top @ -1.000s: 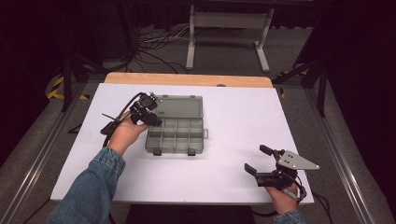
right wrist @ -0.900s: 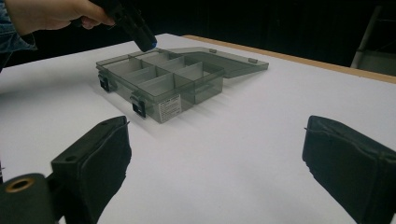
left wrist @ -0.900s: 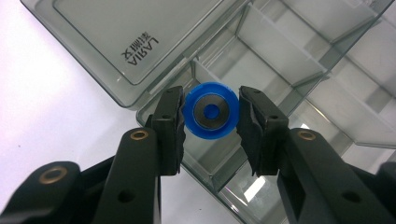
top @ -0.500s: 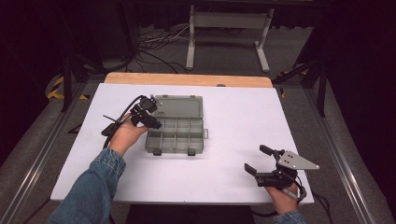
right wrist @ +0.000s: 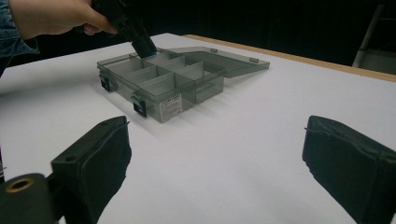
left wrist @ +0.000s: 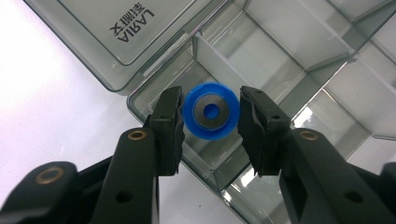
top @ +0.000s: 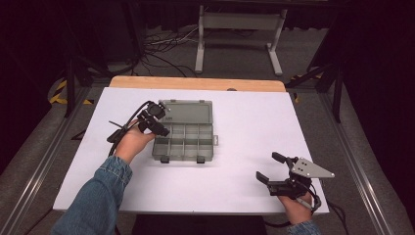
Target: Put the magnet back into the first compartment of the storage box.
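Over the organizer box (top: 185, 132), the left hand-held gripper (left wrist: 211, 122) loosens around a blue wheel (left wrist: 211, 110), contact unclear.

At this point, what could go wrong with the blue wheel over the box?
The left hand-held gripper has been easing open around the blue wheel, over a corner compartment of the box. It could bounce or roll into the neighbouring compartment. The jaws stand close to the divider and could nudge the box as they withdraw.
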A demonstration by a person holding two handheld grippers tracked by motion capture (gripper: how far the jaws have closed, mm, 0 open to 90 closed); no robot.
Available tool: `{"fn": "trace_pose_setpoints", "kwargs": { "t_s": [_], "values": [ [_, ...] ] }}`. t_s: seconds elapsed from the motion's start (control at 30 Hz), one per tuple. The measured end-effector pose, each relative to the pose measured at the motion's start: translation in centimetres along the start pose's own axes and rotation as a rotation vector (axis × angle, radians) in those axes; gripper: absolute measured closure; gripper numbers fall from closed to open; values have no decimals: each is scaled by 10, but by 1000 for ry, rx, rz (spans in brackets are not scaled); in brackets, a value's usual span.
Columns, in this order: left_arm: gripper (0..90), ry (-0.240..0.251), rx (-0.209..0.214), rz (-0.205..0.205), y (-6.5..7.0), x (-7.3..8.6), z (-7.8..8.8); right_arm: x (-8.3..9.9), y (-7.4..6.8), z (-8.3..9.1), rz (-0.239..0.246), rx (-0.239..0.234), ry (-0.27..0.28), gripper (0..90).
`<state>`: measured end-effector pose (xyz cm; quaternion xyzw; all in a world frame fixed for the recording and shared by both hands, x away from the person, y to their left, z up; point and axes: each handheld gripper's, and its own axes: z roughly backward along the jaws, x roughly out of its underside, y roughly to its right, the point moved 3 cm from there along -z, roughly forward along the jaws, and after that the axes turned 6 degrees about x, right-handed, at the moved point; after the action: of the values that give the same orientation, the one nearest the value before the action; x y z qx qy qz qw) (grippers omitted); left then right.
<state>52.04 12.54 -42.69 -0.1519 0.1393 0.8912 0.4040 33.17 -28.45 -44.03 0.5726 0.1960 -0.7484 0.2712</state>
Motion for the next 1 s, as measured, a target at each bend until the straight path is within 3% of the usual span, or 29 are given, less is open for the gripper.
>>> {"fn": "trace_pose_setpoints", "kwargs": {
  "t_s": [0.27,0.5,0.67,0.77,1.0],
  "values": [
    [489,48,9,-10,5,0,11,-1,0,0,2,1,2,85],
    [339,158,28,-39,18,2,34,-1,0,1,-2,5,3,84],
    [269,191,33,-53,26,5,44,-1,0,0,-4,4,1,85],
    [196,243,36,-73,35,9,55,-1,1,0,1,7,2,85],
    [137,354,40,-103,50,21,73,-3,2,2,2,16,16,82]
  ]
}}
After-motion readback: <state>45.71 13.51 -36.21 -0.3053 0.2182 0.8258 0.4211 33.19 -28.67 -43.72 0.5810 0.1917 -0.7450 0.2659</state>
